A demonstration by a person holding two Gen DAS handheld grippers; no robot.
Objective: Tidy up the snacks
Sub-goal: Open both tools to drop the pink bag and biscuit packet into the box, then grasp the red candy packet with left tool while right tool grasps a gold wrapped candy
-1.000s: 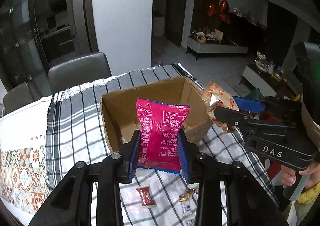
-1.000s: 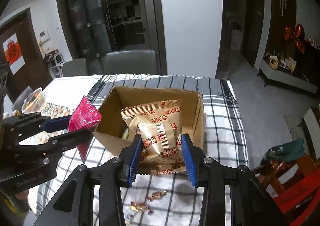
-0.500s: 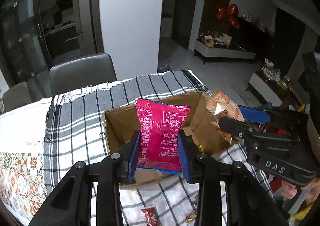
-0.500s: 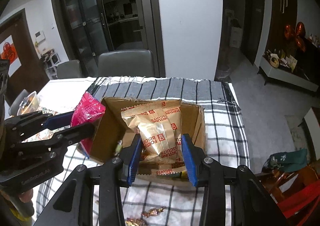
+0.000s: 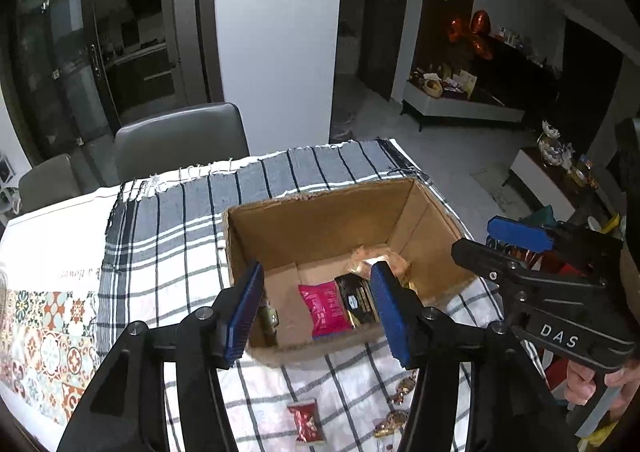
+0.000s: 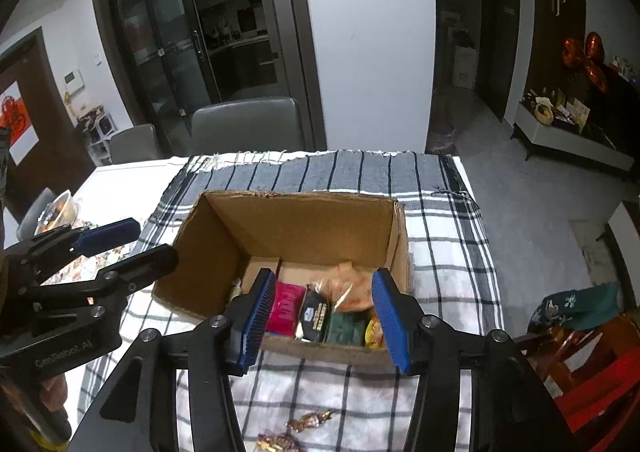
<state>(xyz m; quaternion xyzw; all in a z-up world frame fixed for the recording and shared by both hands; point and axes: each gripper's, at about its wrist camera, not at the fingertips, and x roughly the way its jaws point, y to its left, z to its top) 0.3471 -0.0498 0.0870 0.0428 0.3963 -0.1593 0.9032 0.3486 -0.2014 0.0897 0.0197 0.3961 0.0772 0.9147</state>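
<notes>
Both claws wide open, empty, above cardboard box (image 6: 224,248) near rim; pink packet (image 5: 326,308) inside.

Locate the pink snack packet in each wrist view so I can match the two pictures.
Left wrist view: the pink snack packet lies on the floor of the cardboard box, below centre, framed between the open jaws.
Right wrist view: the pink snack packet lies in the box's near left part, right beside the left blue pad.
Shared landmark: the black packet lying directly to its right.

Both hand-held grippers (image 5: 316,308) (image 6: 322,318) agape, empty
</notes>
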